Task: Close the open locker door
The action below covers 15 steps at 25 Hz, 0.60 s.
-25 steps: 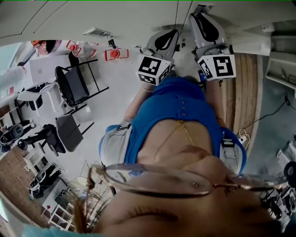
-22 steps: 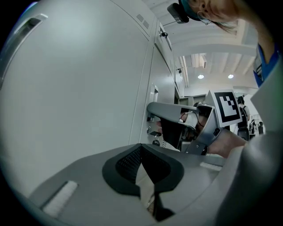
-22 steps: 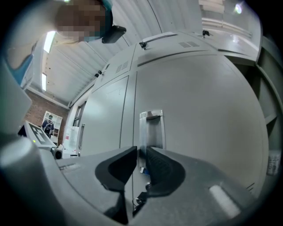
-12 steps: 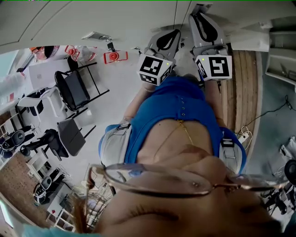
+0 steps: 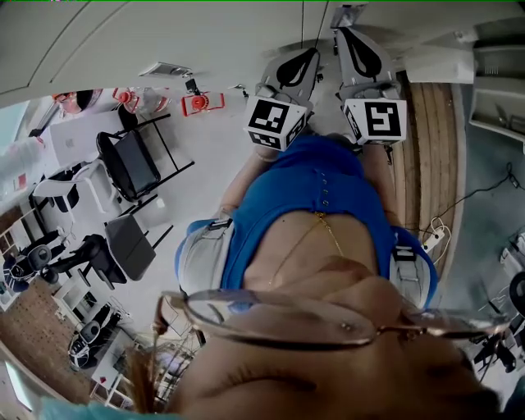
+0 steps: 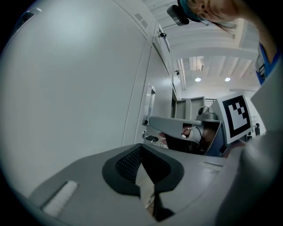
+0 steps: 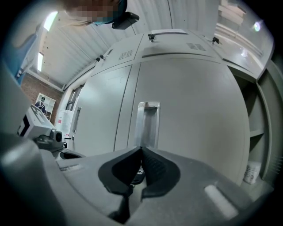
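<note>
The left gripper (image 5: 305, 59) and right gripper (image 5: 351, 25) are side by side at top centre, both pointing away from the blue shirt (image 5: 320, 197). Glasses (image 5: 328, 320) fill the foreground. A black chair (image 5: 131, 156) stands at left. A wooden panel (image 5: 431, 164) runs along the right.

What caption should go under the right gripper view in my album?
Right tongs, just snapped shut on nothing, facing the metal handle of a grey locker door.
</note>
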{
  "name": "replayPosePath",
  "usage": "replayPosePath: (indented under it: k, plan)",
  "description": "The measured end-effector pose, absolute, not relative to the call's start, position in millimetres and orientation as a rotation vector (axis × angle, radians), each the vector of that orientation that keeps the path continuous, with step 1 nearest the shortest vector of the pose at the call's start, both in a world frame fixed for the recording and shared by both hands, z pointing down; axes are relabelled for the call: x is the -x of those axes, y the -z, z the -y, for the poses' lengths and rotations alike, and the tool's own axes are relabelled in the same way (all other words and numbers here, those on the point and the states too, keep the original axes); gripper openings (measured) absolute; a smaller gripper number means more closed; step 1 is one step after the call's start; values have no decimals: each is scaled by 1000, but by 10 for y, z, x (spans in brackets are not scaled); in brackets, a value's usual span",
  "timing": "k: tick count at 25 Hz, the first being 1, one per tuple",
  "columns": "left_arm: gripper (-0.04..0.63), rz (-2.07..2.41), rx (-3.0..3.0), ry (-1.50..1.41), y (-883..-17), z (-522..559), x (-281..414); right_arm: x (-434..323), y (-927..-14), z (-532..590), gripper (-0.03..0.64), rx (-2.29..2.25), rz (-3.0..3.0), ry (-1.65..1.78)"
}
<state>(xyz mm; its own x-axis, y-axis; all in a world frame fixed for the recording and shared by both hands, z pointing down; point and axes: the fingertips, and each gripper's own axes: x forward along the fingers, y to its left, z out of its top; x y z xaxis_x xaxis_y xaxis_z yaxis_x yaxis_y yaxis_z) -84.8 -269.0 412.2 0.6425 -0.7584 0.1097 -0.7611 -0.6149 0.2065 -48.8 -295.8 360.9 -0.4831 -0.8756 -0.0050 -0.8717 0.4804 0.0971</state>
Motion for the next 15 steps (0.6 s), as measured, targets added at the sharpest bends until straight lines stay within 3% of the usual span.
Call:
replayPosePath:
  k: [15]
  plan:
    - [-2, 1322, -2611, -11, -4016, 2681, 722, 254, -3791, 2830, 3, -1552, 2598, 73]
